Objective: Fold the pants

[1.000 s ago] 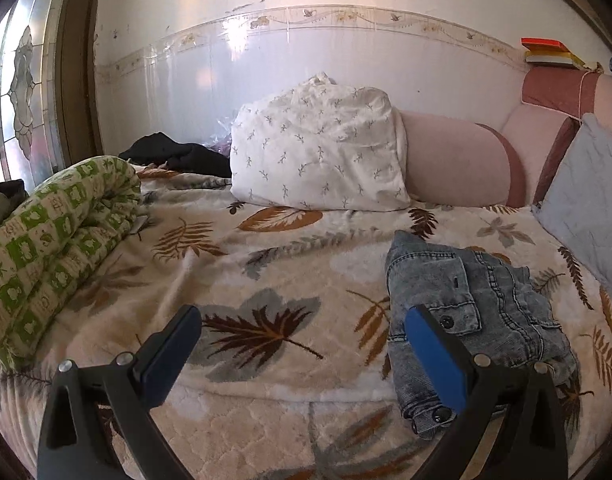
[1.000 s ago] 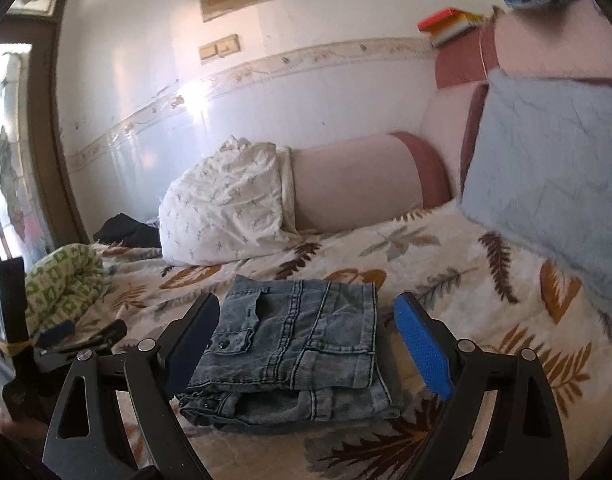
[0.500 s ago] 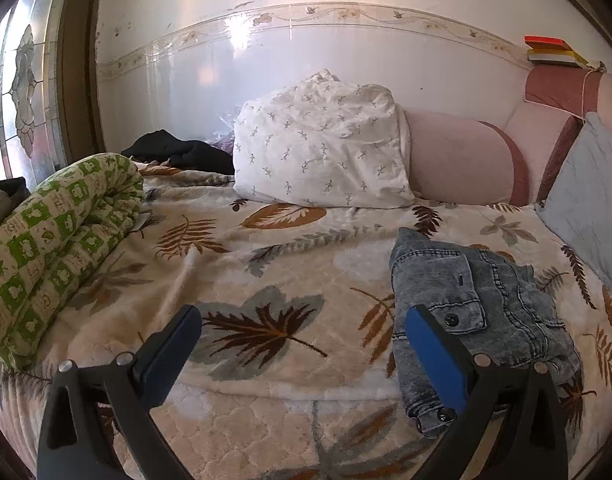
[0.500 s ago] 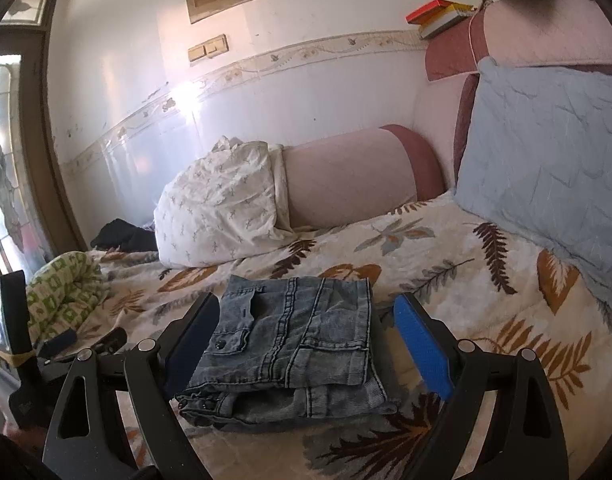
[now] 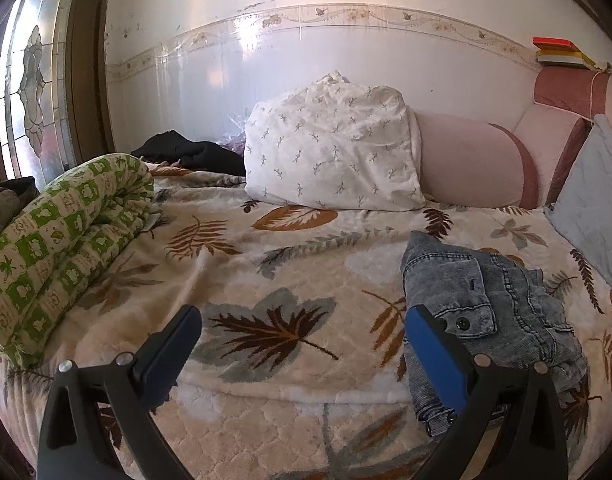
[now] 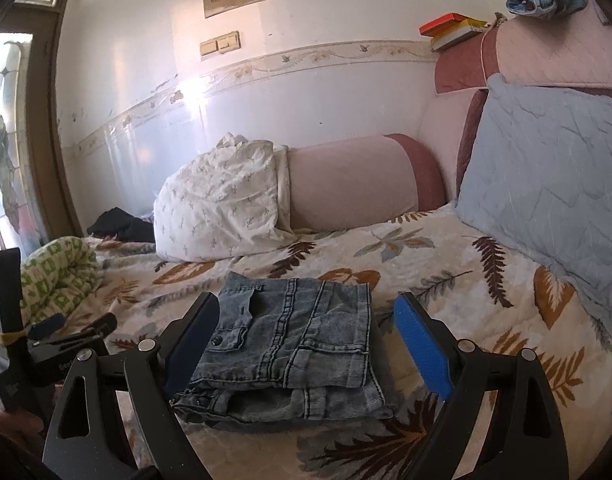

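The grey denim pants point(image 6: 290, 340) lie folded into a compact stack on the leaf-patterned blanket point(image 6: 445, 280). My right gripper point(image 6: 306, 340) is open and empty, held just above and in front of the stack, its jaws standing either side of it. In the left wrist view the pants point(image 5: 493, 312) lie at the right. My left gripper point(image 5: 302, 344) is open and empty, above bare blanket point(image 5: 266, 272) to the left of the pants. The left gripper also shows in the right wrist view point(image 6: 70, 330) at the far left.
A white pillow point(image 5: 329, 148) and a pink bolster point(image 5: 469, 164) lie along the back wall. A rolled green checked quilt point(image 5: 66, 232) is at the left, dark clothes point(image 5: 190, 152) behind it. A grey-blue cushion point(image 6: 553, 176) leans at the right. Books point(image 6: 449, 28) sit on the headboard.
Both grippers have drawn back and risen slightly from the folded pants. The pants have not moved. Both grippers stay open.
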`<act>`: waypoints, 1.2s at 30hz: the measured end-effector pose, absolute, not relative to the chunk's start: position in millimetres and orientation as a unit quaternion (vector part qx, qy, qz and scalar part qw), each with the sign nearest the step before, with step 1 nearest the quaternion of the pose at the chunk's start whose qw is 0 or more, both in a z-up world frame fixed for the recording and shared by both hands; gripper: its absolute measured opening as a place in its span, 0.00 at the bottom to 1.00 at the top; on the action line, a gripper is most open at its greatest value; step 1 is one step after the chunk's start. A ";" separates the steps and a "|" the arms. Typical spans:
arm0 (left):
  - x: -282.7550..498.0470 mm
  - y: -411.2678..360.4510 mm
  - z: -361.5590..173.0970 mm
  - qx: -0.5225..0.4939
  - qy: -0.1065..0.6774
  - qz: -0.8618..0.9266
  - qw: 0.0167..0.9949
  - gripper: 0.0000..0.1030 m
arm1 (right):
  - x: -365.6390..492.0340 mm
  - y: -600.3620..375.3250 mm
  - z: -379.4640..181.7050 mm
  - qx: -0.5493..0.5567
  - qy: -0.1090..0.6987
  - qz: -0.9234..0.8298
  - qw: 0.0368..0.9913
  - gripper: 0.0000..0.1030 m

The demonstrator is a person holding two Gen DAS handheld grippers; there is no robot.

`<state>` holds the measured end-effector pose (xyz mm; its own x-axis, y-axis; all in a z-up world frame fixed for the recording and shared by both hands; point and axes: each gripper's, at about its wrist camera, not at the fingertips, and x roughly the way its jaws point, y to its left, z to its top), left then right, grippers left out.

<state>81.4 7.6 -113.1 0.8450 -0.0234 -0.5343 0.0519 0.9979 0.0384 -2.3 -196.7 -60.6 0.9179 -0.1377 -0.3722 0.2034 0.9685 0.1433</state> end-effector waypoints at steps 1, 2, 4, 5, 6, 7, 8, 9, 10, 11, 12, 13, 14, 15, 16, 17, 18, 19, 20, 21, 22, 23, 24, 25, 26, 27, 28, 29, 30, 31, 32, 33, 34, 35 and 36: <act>81.3 7.7 -112.7 0.025 0.278 -0.019 0.960 1.00 | -1.7 -195.7 -60.5 0.088 0.183 -0.086 0.975 0.87; 80.9 8.1 -112.3 0.024 0.277 -0.019 0.960 1.00 | -1.7 -194.9 -60.5 0.086 0.183 -0.085 0.976 0.87; 80.9 8.4 -111.9 0.025 0.275 -0.018 0.961 1.00 | -1.9 -194.3 -60.3 0.083 0.182 -0.085 0.976 0.87; 80.9 8.0 -111.7 0.026 0.274 -0.017 0.961 1.00 | -2.0 -194.1 -60.2 0.082 0.181 -0.085 0.976 0.87; 80.8 7.8 -111.8 0.027 0.274 -0.016 0.961 1.00 | -2.0 -194.3 -60.5 0.082 0.181 -0.085 0.976 0.87; 80.6 8.0 -111.7 0.026 0.275 -0.017 0.961 1.00 | -1.9 -194.1 -60.6 0.083 0.182 -0.085 0.976 0.87; 80.5 7.8 -111.6 0.026 0.274 -0.017 0.961 1.00 | -1.8 -194.2 -60.7 0.083 0.182 -0.085 0.976 0.87; 80.5 7.7 -111.4 0.026 0.275 -0.017 0.961 1.00 | -1.5 -194.3 -60.9 0.083 0.183 -0.086 0.976 0.87; 80.4 7.8 -111.4 0.026 0.274 -0.017 0.961 1.00 | -1.6 -194.2 -60.8 0.083 0.183 -0.086 0.976 0.87; 80.2 7.6 -111.3 0.026 0.273 -0.016 0.962 1.00 | -1.6 -194.0 -60.8 0.083 0.184 -0.086 0.976 0.87; 80.2 7.5 -111.4 0.026 0.272 -0.016 0.962 1.00 | -1.7 -193.9 -60.7 0.083 0.184 -0.086 0.976 0.87; 80.6 7.6 -111.5 0.027 0.272 -0.016 0.962 1.00 | -1.7 -194.0 -60.8 0.083 0.183 -0.085 0.976 0.87; 80.3 7.7 -111.3 0.027 0.273 -0.016 0.962 1.00 | -2.0 -193.4 -60.7 0.081 0.183 -0.085 0.976 0.87; 80.2 7.6 -111.3 0.027 0.273 -0.016 0.961 1.00 | -1.9 -193.2 -60.9 0.079 0.182 -0.086 0.976 0.87; 80.3 7.6 -111.2 0.026 0.274 -0.016 0.961 1.00 | -1.7 -193.3 -61.5 0.079 0.182 -0.086 0.976 0.87; 80.0 7.4 -111.2 0.026 0.272 -0.016 0.962 1.00 | -1.5 -193.2 -61.7 0.078 0.183 -0.085 0.976 0.87; 80.1 7.3 -111.1 0.026 0.272 -0.015 0.962 1.00 | -1.6 -193.1 -61.8 0.079 0.183 -0.085 0.976 0.87; 79.8 7.2 -111.0 0.027 0.271 -0.014 0.962 1.00 | -1.5 -193.0 -61.8 0.079 0.183 -0.085 0.976 0.87; 79.7 7.3 -110.9 0.026 0.271 -0.014 0.962 1.00 | -1.7 -192.8 -61.7 0.078 0.183 -0.085 0.976 0.87; 79.7 7.5 -110.9 0.025 0.271 -0.014 0.962 1.00 | -1.8 -192.9 -61.7 0.078 0.182 -0.085 0.977 0.87; 79.7 7.5 -110.8 0.026 0.270 -0.013 0.962 1.00 | -1.5 -193.0 -62.0 0.079 0.182 -0.085 0.976 0.87; 80.0 8.0 -110.9 0.026 0.271 -0.015 0.962 1.00 | -1.5 -192.9 -62.0 0.079 0.182 -0.085 0.976 0.87; 80.2 8.0 -111.0 0.025 0.271 -0.015 0.962 1.00 | -1.5 -192.7 -62.3 0.078 0.183 -0.085 0.976 0.87; 80.1 8.0 -111.0 0.026 0.271 -0.015 0.962 1.00 | -1.6 -192.6 -62.0 0.078 0.183 -0.085 0.976 0.87; 80.1 8.0 -111.0 0.026 0.270 -0.014 0.962 1.00 | -1.8 -192.7 -62.0 0.078 0.183 -0.085 0.976 0.87; 80.0 8.1 -110.8 0.027 0.269 -0.014 0.963 1.00 | -1.8 -192.6 -61.8 0.078 0.182 -0.084 0.976 0.87; 79.4 8.2 -110.7 0.026 0.269 -0.013 0.963 1.00 | -1.5 -192.3 -61.7 0.076 0.182 -0.085 0.977 0.87; 79.7 8.3 -110.8 0.026 0.270 -0.013 0.962 1.00 | -1.3 -192.2 -61.6 0.075 0.181 -0.085 0.977 0.87; 79.3 8.3 -110.5 0.027 0.270 -0.012 0.962 1.00 | -1.4 -192.2 -61.6 0.075 0.181 -0.085 0.977 0.87; 79.2 7.9 -110.4 0.026 0.271 -0.012 0.962 1.00 | -1.2 -192.1 -61.7 0.076 0.181 -0.084 0.977 0.87; 79.3 7.9 -110.5 0.026 0.271 -0.012 0.962 1.00 | -0.8 -192.5 -62.0 0.076 0.182 -0.084 0.977 0.87; 79.4 7.7 -110.5 0.027 0.272 -0.011 0.962 1.00 | -0.2 -192.6 -62.4 0.076 0.183 -0.085 0.976 0.87; 79.0 7.9 -110.3 0.027 0.271 -0.010 0.962 1.00 | -0.2 -192.7 -62.4 0.077 0.184 -0.084 0.976 0.87; 78.6 7.6 -110.3 0.027 0.270 -0.010 0.962 1.00 | -0.4 -192.9 -62.4 0.078 0.183 -0.084 0.976 0.87; 78.4 7.4 -110.2 0.028 0.270 -0.010 0.962 1.00 | -0.7 -192.8 -62.1 0.078 0.183 -0.085 0.976 0.87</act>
